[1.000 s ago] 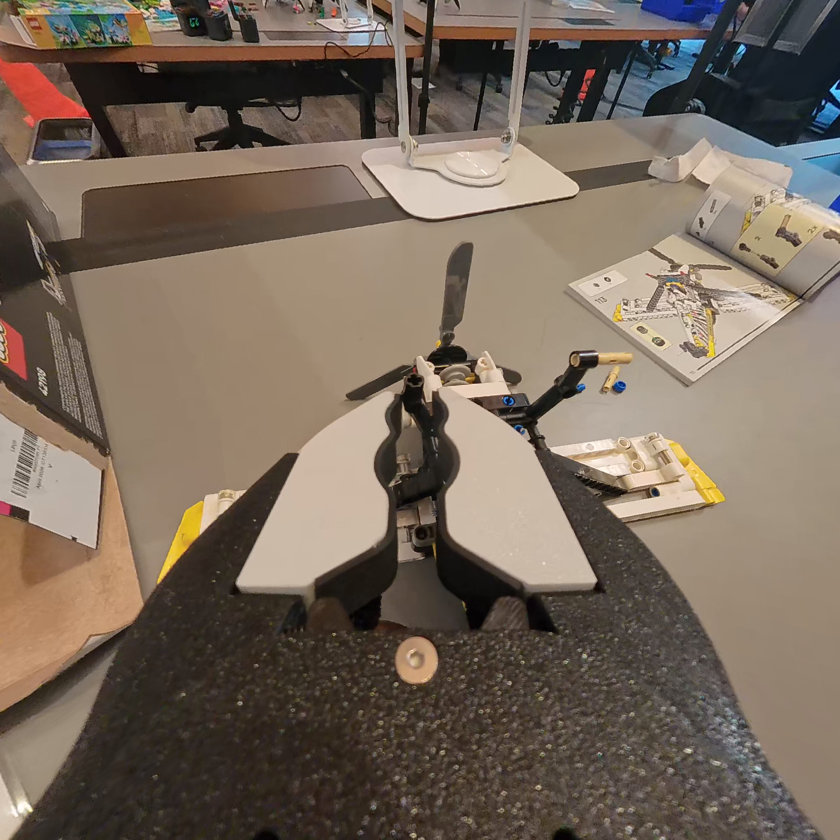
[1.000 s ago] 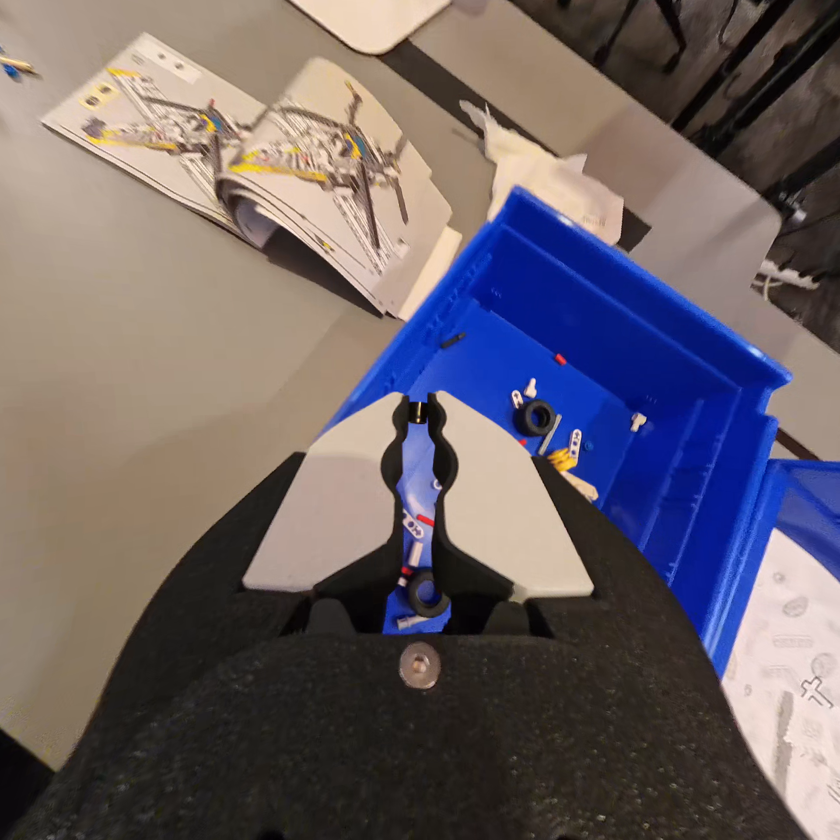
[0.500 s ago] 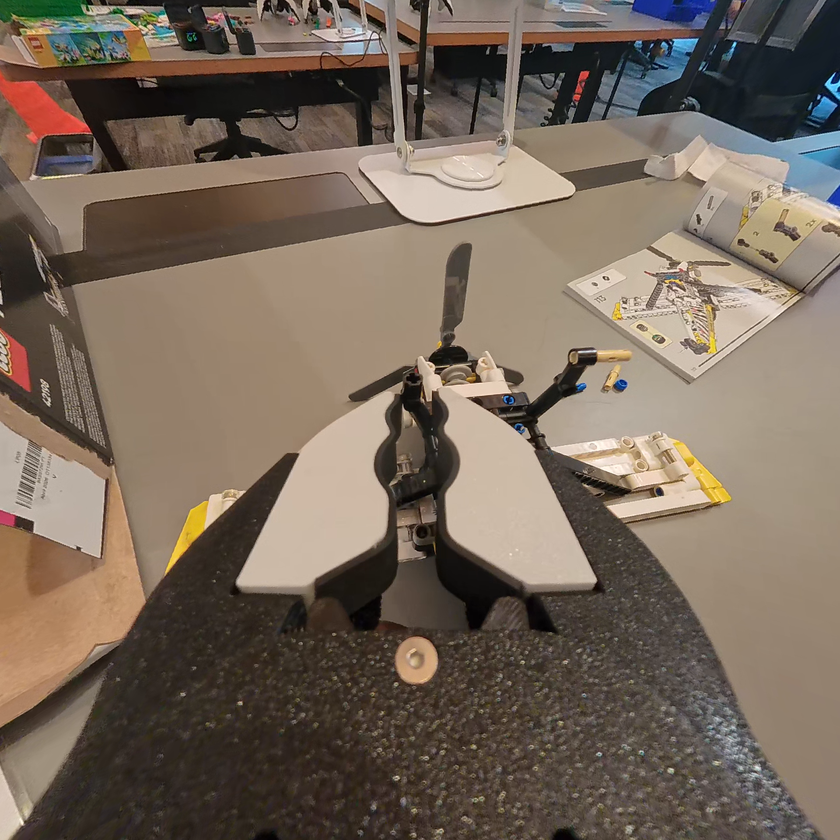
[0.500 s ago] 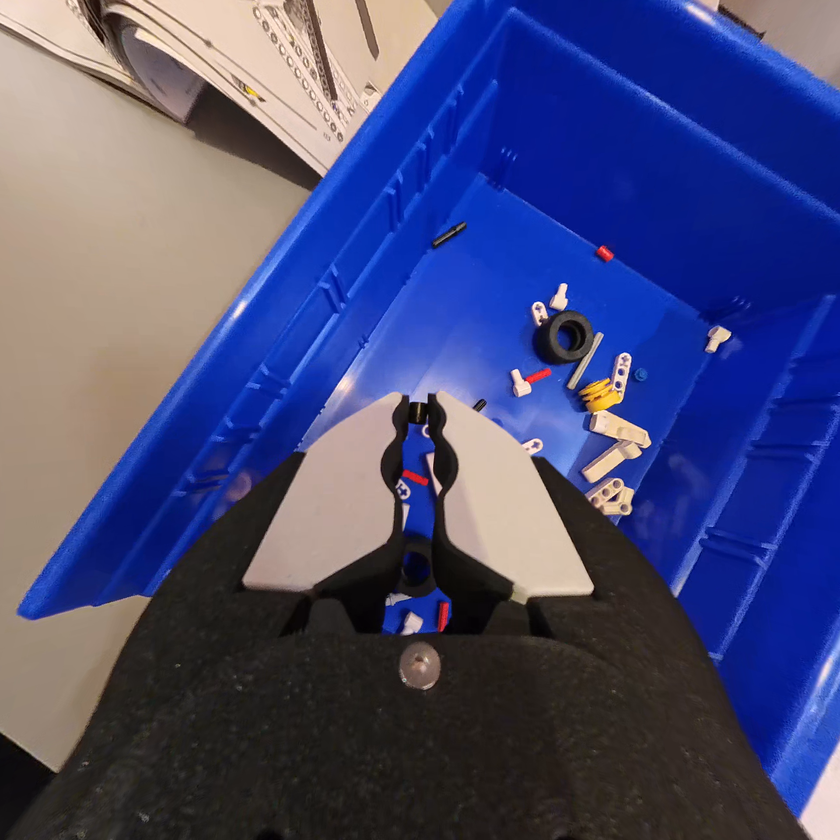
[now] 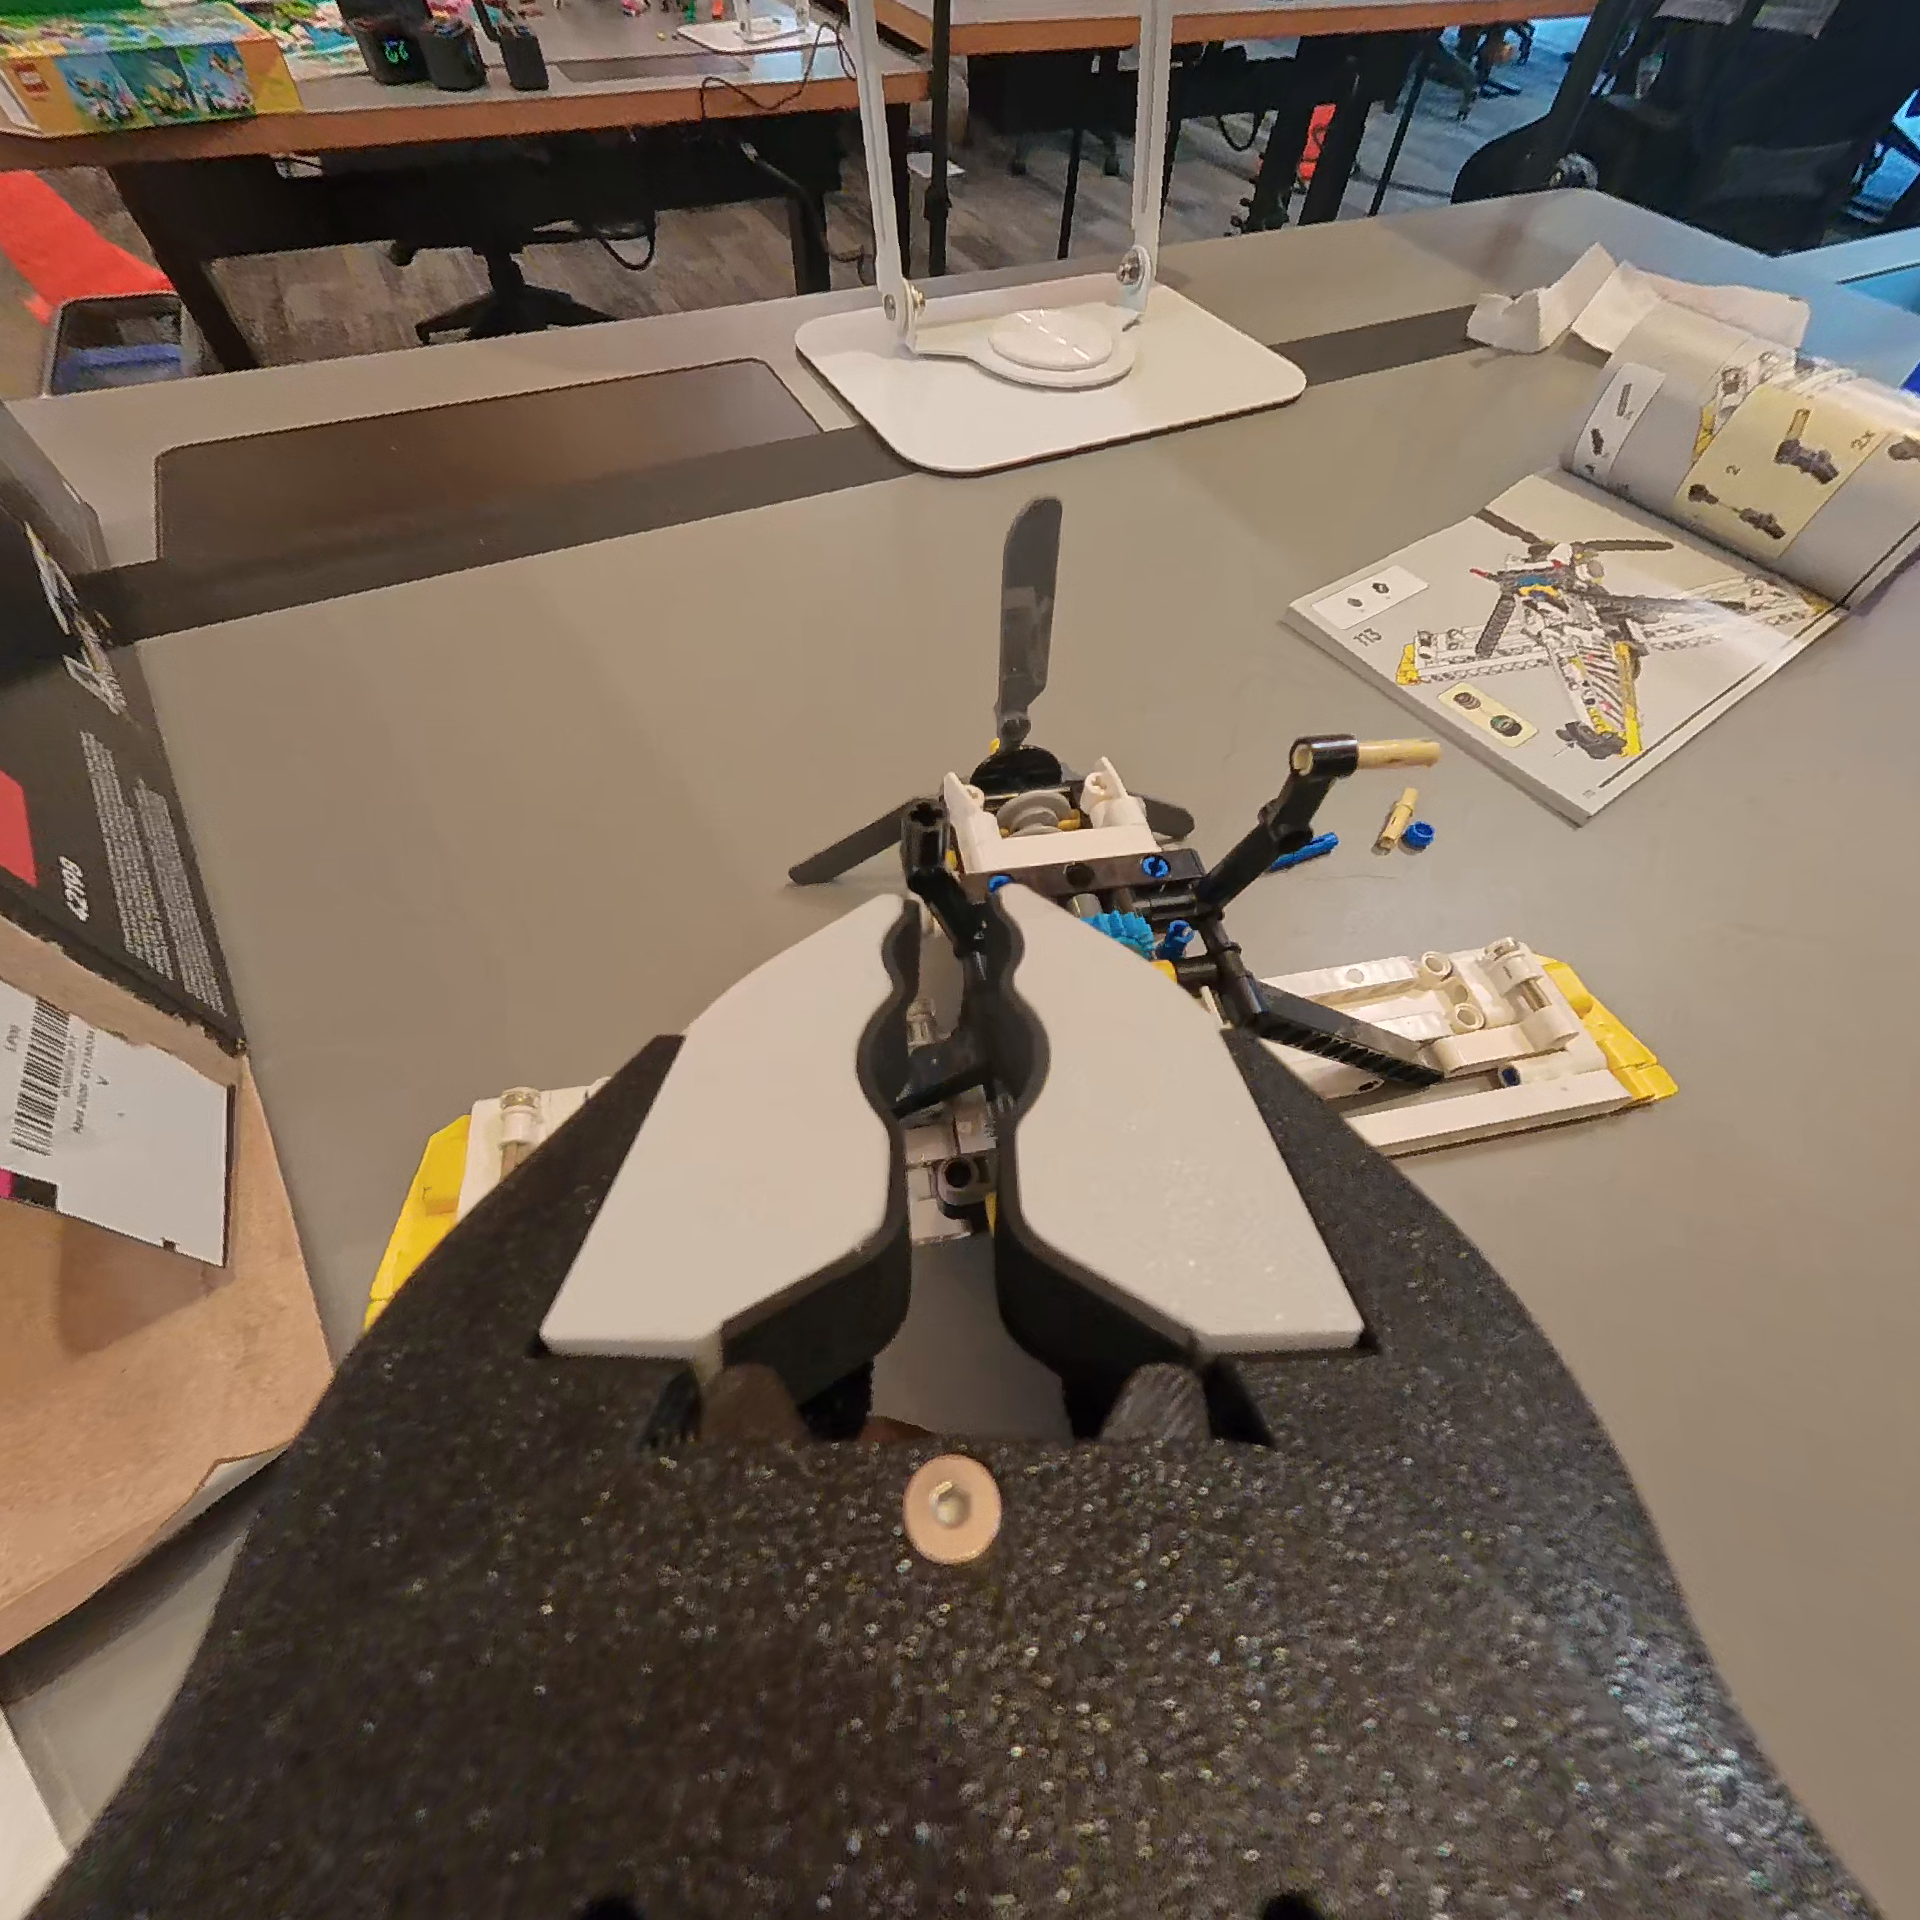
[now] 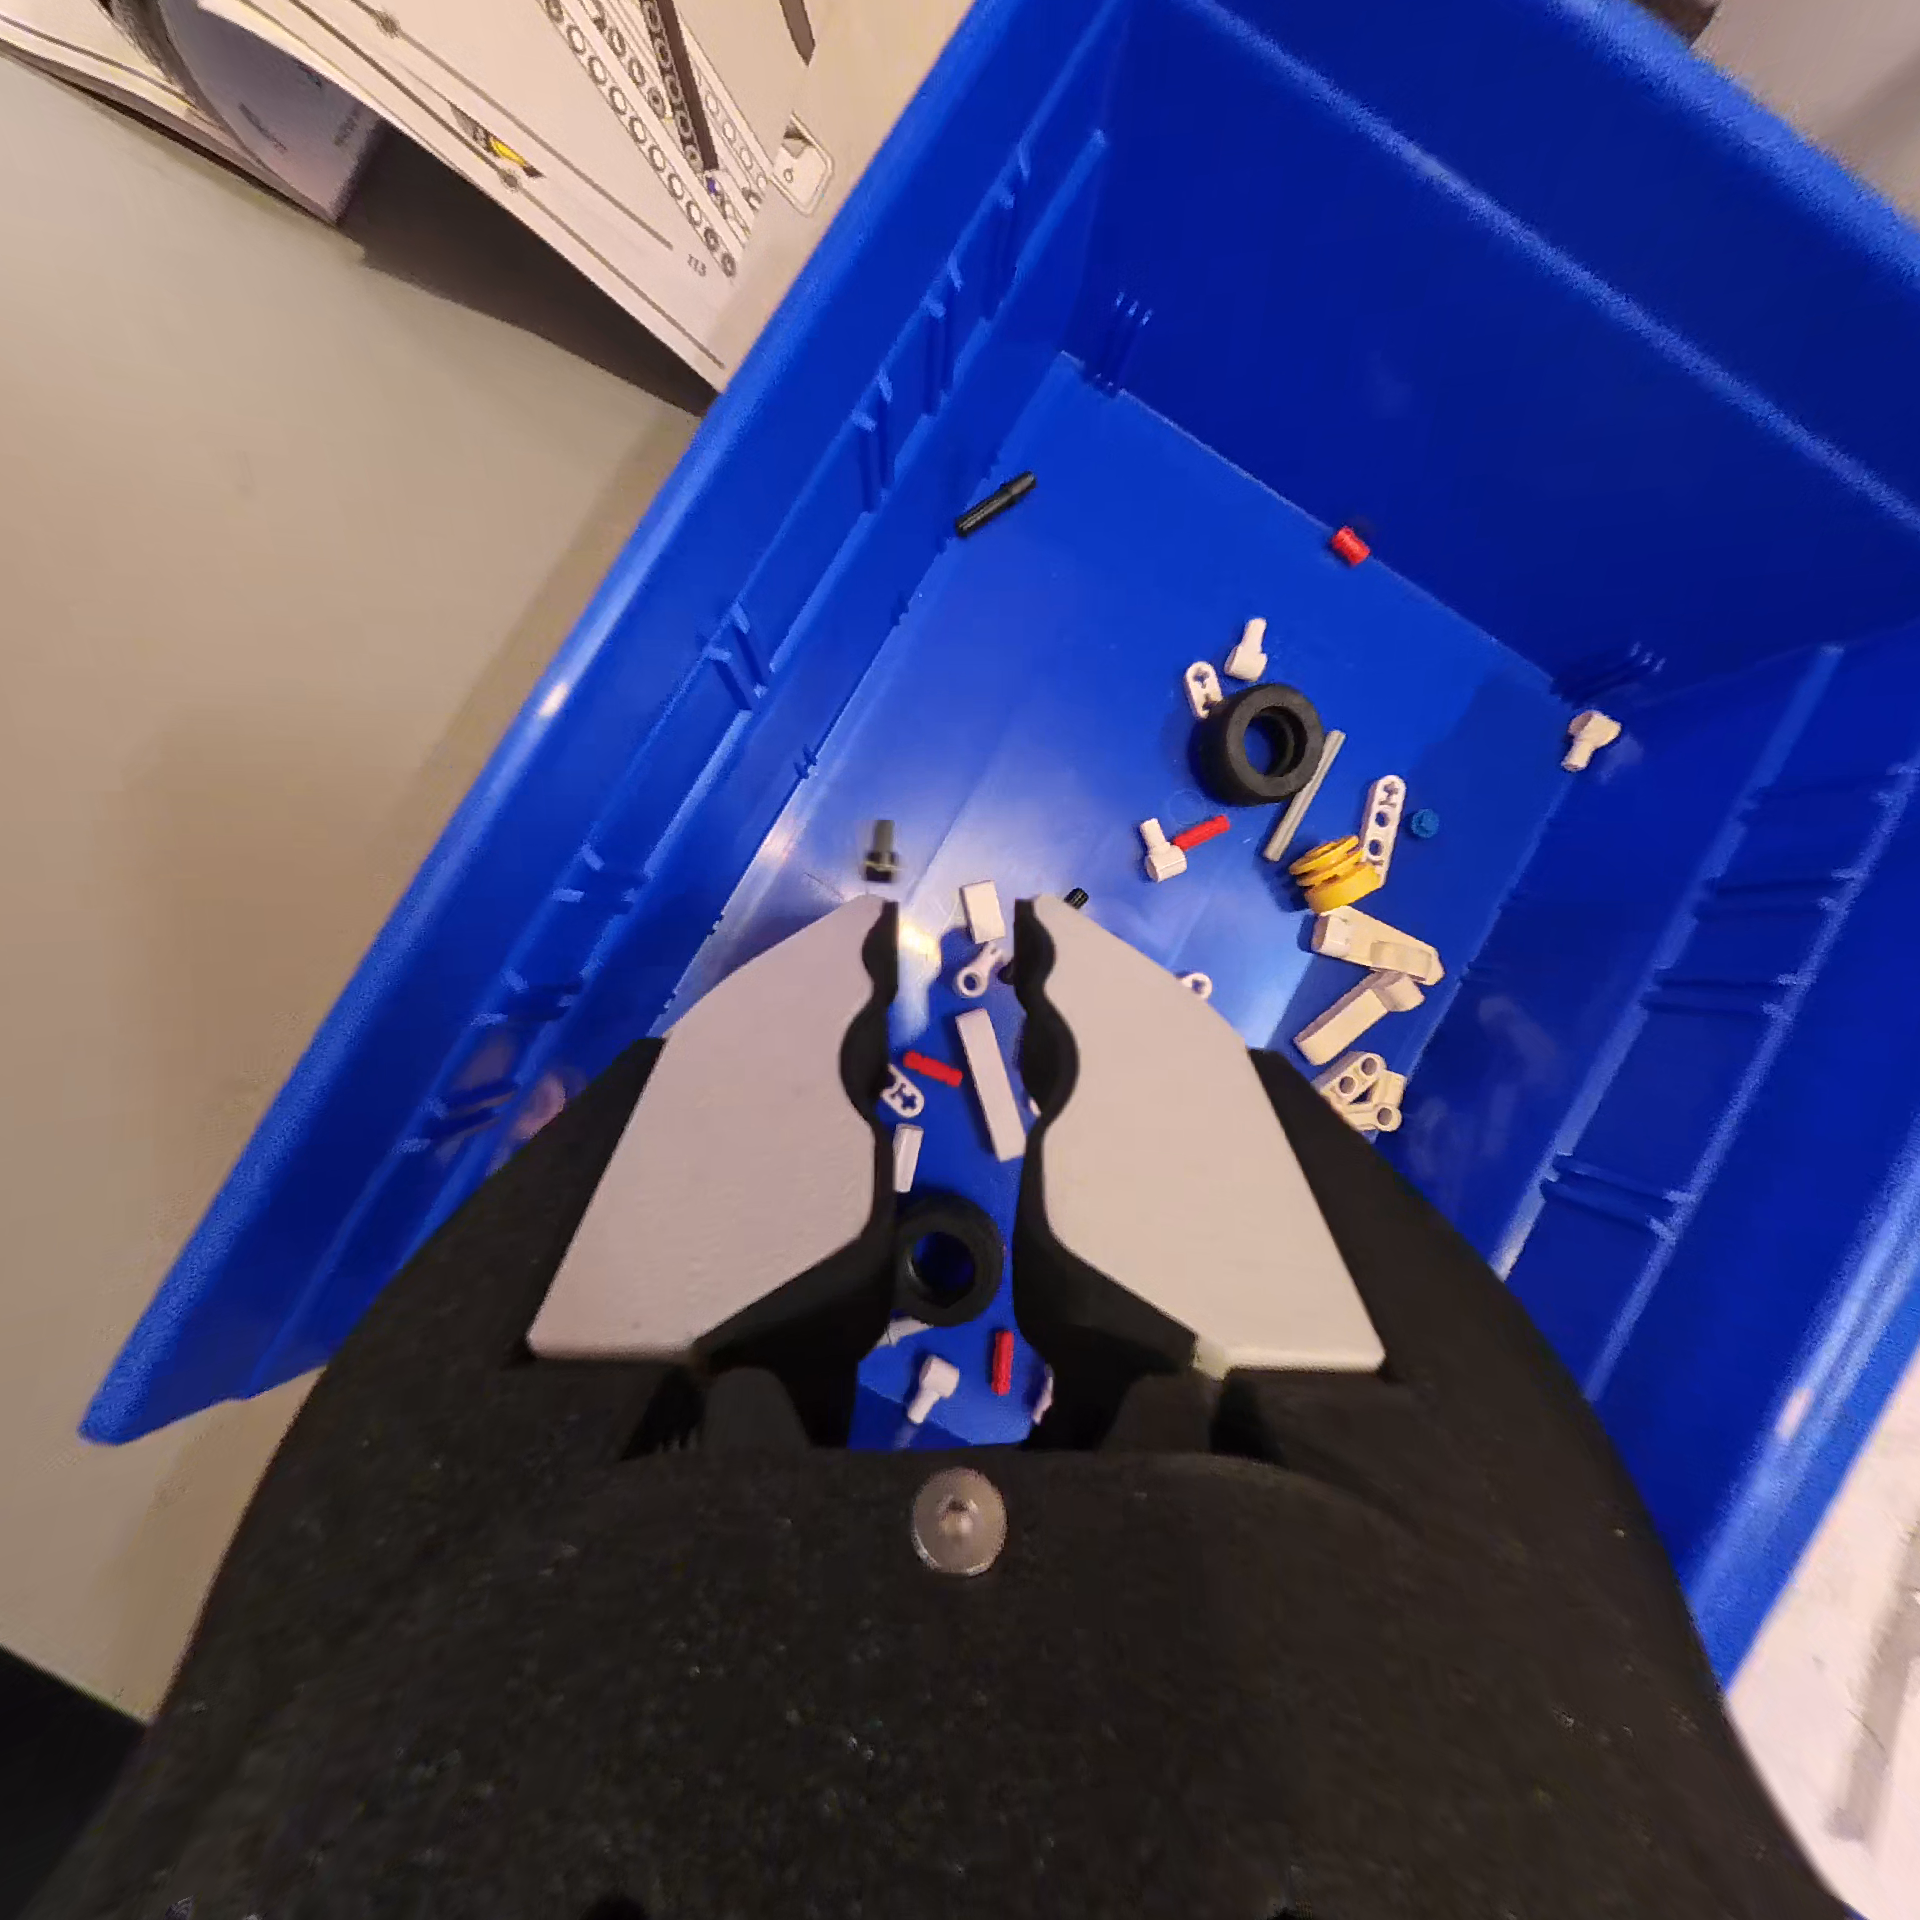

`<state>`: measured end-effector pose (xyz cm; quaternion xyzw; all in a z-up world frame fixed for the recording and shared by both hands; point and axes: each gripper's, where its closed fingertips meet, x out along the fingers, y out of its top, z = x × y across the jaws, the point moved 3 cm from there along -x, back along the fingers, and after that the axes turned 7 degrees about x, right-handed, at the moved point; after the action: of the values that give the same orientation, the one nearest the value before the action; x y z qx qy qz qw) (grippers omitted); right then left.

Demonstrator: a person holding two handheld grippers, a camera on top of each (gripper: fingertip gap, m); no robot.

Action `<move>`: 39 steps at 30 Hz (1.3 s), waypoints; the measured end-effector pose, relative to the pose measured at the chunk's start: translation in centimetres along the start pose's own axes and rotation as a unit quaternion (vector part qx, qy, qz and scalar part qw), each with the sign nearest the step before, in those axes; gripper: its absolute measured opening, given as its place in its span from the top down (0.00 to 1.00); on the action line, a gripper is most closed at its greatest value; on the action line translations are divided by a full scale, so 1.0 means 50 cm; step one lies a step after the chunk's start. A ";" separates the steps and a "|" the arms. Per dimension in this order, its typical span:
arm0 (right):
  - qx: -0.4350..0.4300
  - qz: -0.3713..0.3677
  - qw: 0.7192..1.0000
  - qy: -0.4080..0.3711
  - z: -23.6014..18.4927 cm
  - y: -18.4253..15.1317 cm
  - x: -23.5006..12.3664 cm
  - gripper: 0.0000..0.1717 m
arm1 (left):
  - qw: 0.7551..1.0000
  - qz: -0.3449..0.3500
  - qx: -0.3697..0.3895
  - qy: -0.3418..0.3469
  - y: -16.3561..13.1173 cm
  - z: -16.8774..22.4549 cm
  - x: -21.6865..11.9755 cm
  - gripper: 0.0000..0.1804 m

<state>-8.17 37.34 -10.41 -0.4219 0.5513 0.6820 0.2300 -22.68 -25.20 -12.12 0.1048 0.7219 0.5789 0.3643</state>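
In the left wrist view my left gripper (image 5: pixel 961 914) is shut on a black angled beam (image 5: pixel 935 873) that sticks up from a partly built brick aeroplane model (image 5: pixel 1049 831) on the grey table. The model has a dark propeller blade (image 5: pixel 1029 613) and a white and yellow wing (image 5: pixel 1455 1039). In the right wrist view my right gripper (image 6: pixel 951 914) is open and empty above a blue bin (image 6: pixel 1351 260). A small black pin (image 6: pixel 881 850) lies just past its left fingertip. Loose white, red and yellow parts and a black tyre (image 6: pixel 1262 743) lie on the bin floor.
An open instruction booklet (image 5: pixel 1621 623) lies at the right, and it also shows in the right wrist view (image 6: pixel 582 125) beside the bin. A white lamp base (image 5: pixel 1049 374) stands behind the model. A black box (image 5: pixel 94 831) and cardboard (image 5: pixel 125 1351) lie at the left. A crumpled tissue (image 5: pixel 1600 301) lies far right. One gripper's finger ends stand about 65 cm off the other's. It is some 7 cm from my left tips to the dark propeller blade (image 5: pixel 1029 613).
My right gripper moved over the blue bin with a small black pin between its tips, then opened; the pin left the grasp and is now in the bin. My left gripper kept its hold.
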 end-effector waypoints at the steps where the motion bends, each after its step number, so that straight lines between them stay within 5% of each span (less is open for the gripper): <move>1: -0.006 0.000 1.000 -0.009 -0.001 0.007 -0.009 0.88 | 1.000 -0.001 0.003 0.001 0.000 0.001 0.000 0.94; 6: -0.080 0.012 0.995 -0.059 -0.052 0.089 -0.056 0.88 | 1.000 -0.006 0.006 0.004 -0.002 0.003 0.000 0.95; 10: -0.166 0.039 0.985 -0.002 -0.205 0.191 -0.034 0.88 | 1.000 -0.010 0.001 0.004 -0.005 0.005 -0.003 0.95; 16: -0.325 0.068 0.933 0.138 -0.523 0.310 0.096 0.88 | 1.000 -0.007 -0.008 0.001 0.004 0.012 -0.008 0.95; 21: -0.455 0.069 0.862 0.211 -0.683 0.393 0.238 0.89 | 1.000 -0.002 -0.007 -0.005 0.014 0.029 -0.017 0.95; 29: -0.500 -0.018 0.810 0.307 -0.745 0.431 0.360 0.89 | 1.000 -0.004 0.007 -0.008 0.020 0.043 -0.022 0.94; 39: -0.509 -0.081 0.795 0.321 -0.745 0.412 0.409 0.93 | 1.000 0.011 -0.012 0.001 0.022 0.029 -0.036 0.94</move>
<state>-23.24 -6.90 -17.19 -0.7157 0.1310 0.6686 -0.1538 -20.78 -24.79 -10.46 0.1081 0.7137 0.5919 0.3585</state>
